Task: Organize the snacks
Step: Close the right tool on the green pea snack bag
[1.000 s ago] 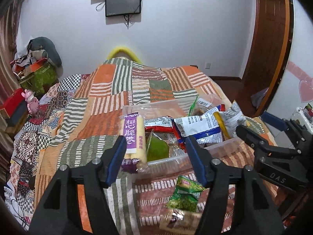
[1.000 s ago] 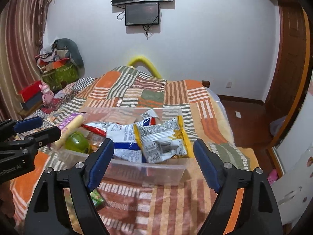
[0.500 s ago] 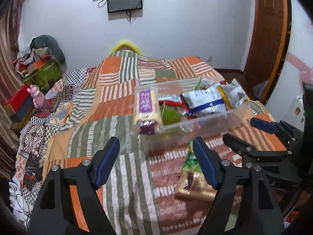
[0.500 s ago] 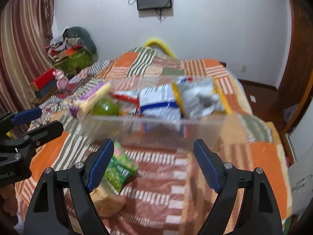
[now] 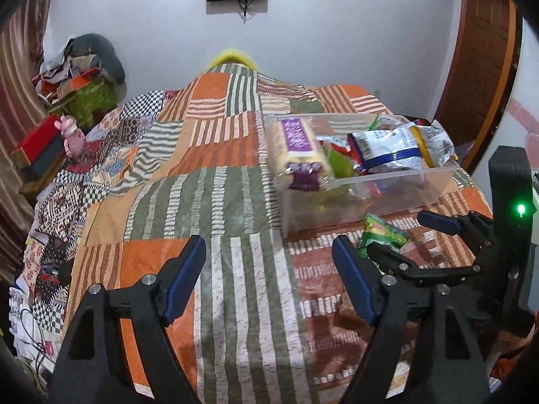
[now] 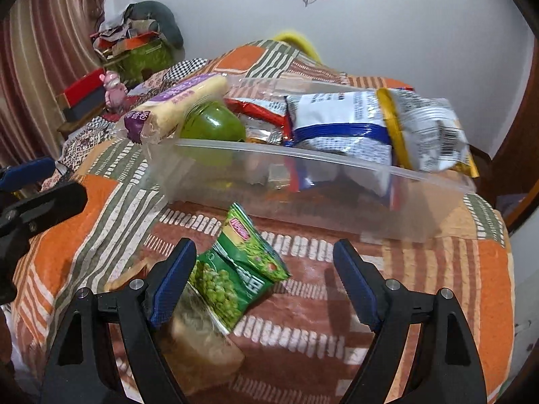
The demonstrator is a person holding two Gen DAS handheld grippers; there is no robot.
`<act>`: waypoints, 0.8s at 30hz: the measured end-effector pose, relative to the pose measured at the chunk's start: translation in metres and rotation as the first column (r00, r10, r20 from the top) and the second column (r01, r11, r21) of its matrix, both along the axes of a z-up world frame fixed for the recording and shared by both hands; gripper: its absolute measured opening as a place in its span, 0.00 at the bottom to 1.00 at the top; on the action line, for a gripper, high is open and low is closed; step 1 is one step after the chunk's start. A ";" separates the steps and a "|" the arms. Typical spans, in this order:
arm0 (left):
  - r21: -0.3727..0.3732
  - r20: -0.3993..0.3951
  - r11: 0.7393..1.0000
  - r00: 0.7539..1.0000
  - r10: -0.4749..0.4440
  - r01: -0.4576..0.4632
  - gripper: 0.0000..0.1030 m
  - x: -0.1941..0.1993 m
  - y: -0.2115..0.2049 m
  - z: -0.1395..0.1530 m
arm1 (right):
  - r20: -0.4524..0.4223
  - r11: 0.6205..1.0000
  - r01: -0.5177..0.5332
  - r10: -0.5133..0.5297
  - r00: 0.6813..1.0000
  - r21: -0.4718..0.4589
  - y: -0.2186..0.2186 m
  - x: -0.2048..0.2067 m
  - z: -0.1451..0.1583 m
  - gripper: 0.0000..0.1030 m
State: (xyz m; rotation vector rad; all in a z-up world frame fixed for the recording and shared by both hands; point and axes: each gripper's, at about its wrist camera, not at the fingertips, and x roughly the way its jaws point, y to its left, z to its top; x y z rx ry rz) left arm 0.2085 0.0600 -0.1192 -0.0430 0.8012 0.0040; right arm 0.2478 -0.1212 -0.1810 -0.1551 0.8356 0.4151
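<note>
- The clear plastic bin [image 6: 337, 181] sits on the patchwork bedspread [image 5: 215, 202], filling the middle of the right wrist view and the right of centre in the left one. It's stuffed past the rim.
- Inside: a pale yellow roll of biscuits with a purple label [image 6: 182, 101] poking over the left end, a shiny green round thing [image 6: 212, 124], a red packet [image 6: 259, 107], and silver-white crinkly bags with blue and yellow bands [image 6: 370, 124] hanging over the right edge.
- Outside the bin, just in front of it: a green pea snack packet [image 6: 235, 266] lying on top of a tan packet [image 6: 198, 336].
- Writing: the purple label has Chinese characters, too blurry to read. Barcode and tiny print on the silver bags, unreadable.
- Right gripper [image 6: 266, 282] is tilted down at the bedspread, jaws spread wide and empty; the green packet lies just inside its left finger, not pinched.
- Left gripper [image 5: 269, 276] is angled down too, jaws apart over bare bedspread, nothing between them.
</note>
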 end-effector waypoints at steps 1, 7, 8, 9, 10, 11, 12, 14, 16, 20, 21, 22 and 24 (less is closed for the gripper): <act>0.001 -0.004 1.000 1.000 0.002 -0.002 0.75 0.000 0.002 -0.003 | -0.015 1.000 -0.001 0.001 1.000 0.011 0.000 0.002 -0.001 0.79; 0.002 -0.022 1.000 1.000 0.007 -0.007 0.75 -0.001 0.007 -0.013 | -0.116 0.995 0.009 0.003 0.993 0.102 -0.006 0.012 -0.011 0.79; 0.003 -0.024 1.000 1.000 0.009 -0.009 0.75 -0.001 0.007 -0.015 | -0.130 0.994 0.009 0.006 0.991 0.113 -0.006 0.012 -0.012 0.79; 0.003 -0.026 1.000 1.000 0.009 -0.009 0.75 -0.001 0.008 -0.016 | -0.145 0.992 0.006 0.013 0.989 0.124 -0.005 0.013 -0.014 0.79; 0.003 -0.027 1.000 1.000 0.008 -0.008 0.75 -0.002 0.008 -0.016 | -0.152 0.992 0.006 0.013 0.988 0.127 -0.004 0.013 -0.015 0.77; 0.004 -0.028 1.000 1.000 0.008 -0.008 0.75 -0.002 0.008 -0.016 | -0.150 0.992 0.005 0.014 0.989 0.126 -0.003 0.012 -0.014 0.77; 0.006 -0.028 1.000 1.000 0.008 -0.008 0.75 -0.003 0.007 -0.016 | -0.147 0.992 -0.004 0.023 0.989 0.124 -0.001 0.011 -0.014 0.77; 0.010 -0.027 1.000 1.000 0.009 -0.008 0.75 -0.004 0.006 -0.015 | -0.142 0.992 -0.009 0.027 0.990 0.124 0.000 0.011 -0.012 0.66; 0.010 -0.025 1.000 1.000 0.007 -0.006 0.75 -0.005 0.005 -0.014 | -0.136 0.991 -0.013 0.031 0.990 0.130 0.000 0.009 -0.010 0.54; 0.009 -0.024 1.000 1.000 -0.005 0.005 0.75 -0.010 0.002 -0.011 | -0.133 0.990 -0.007 0.026 0.991 0.142 -0.001 0.010 -0.008 0.28; 0.010 -0.024 1.000 1.000 -0.009 0.010 0.75 -0.011 0.001 -0.011 | -0.135 0.991 -0.006 0.024 0.991 0.136 -0.002 0.010 -0.008 0.28; 0.011 -0.024 1.000 1.000 -0.013 0.013 0.75 -0.012 -0.001 -0.010 | -0.136 0.991 -0.009 0.027 0.990 0.134 -0.002 0.011 -0.009 0.26; 0.008 -0.028 1.000 0.999 -0.023 0.023 0.75 -0.014 -0.004 -0.009 | -0.137 0.993 -0.016 0.032 0.990 0.120 -0.002 0.010 -0.012 0.21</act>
